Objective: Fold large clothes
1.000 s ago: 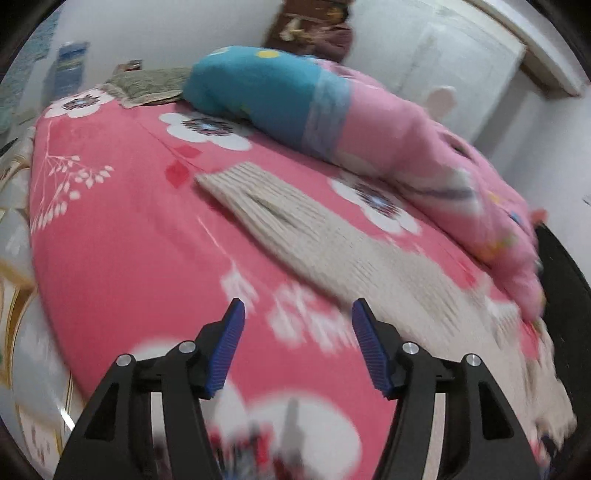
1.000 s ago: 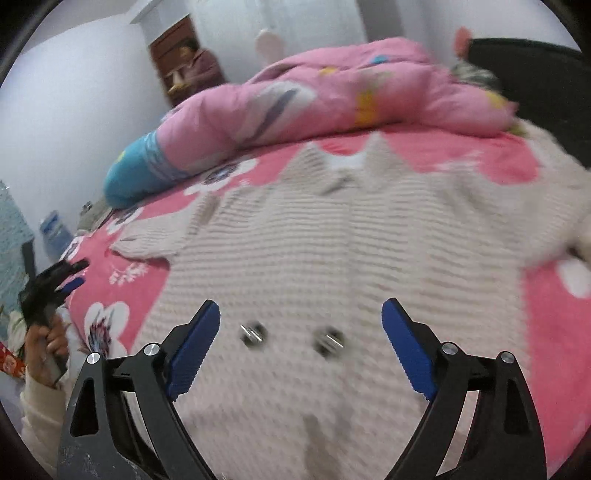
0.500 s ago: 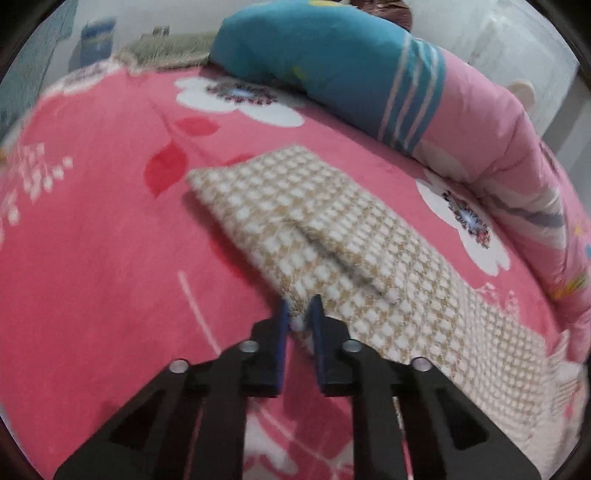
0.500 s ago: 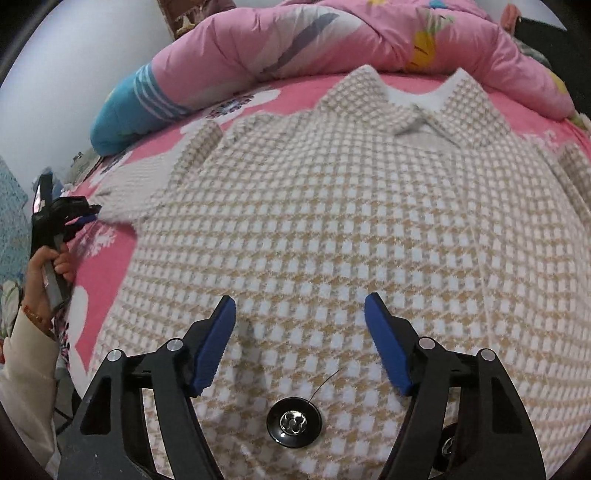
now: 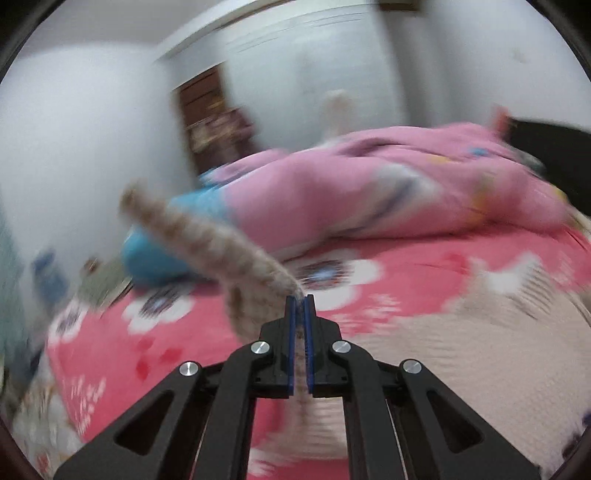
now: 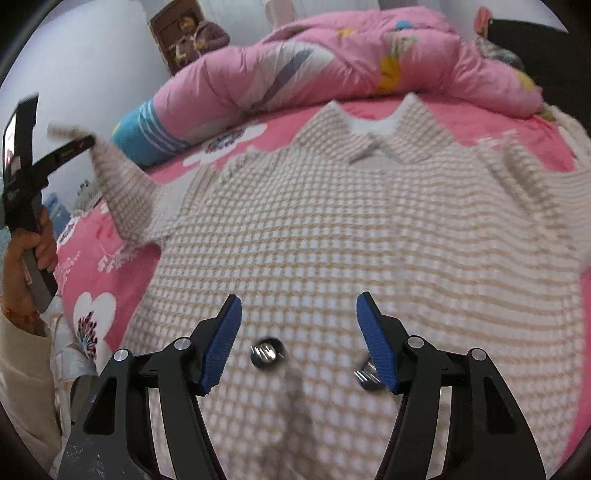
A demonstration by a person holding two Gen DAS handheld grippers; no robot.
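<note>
Left gripper (image 5: 300, 300) clamps the beige checked knit cardigan's sleeve (image 5: 207, 240) above the pink floral bed (image 5: 424, 266), right gripper (image 6: 299, 325) half-open, empty, white walls (image 5: 74, 122) behind.

I'm looking across a bed (image 6: 110, 266) covered with a bright pink sheet printed with white flowers. A thick pink quilt (image 6: 332, 62) lies heaped along its far side, one end turning blue with pale stripes (image 6: 144, 129). Behind it I see plain white walls (image 5: 85, 122), lit evenly. A brown wooden door or cabinet (image 5: 207, 110) stands in the far corner, too blurred in the left wrist view to tell which; in the right wrist view a picture of a person (image 6: 192, 33) shows there. A dark headboard or panel (image 6: 546, 55) rises at the right edge of the bed.
</note>
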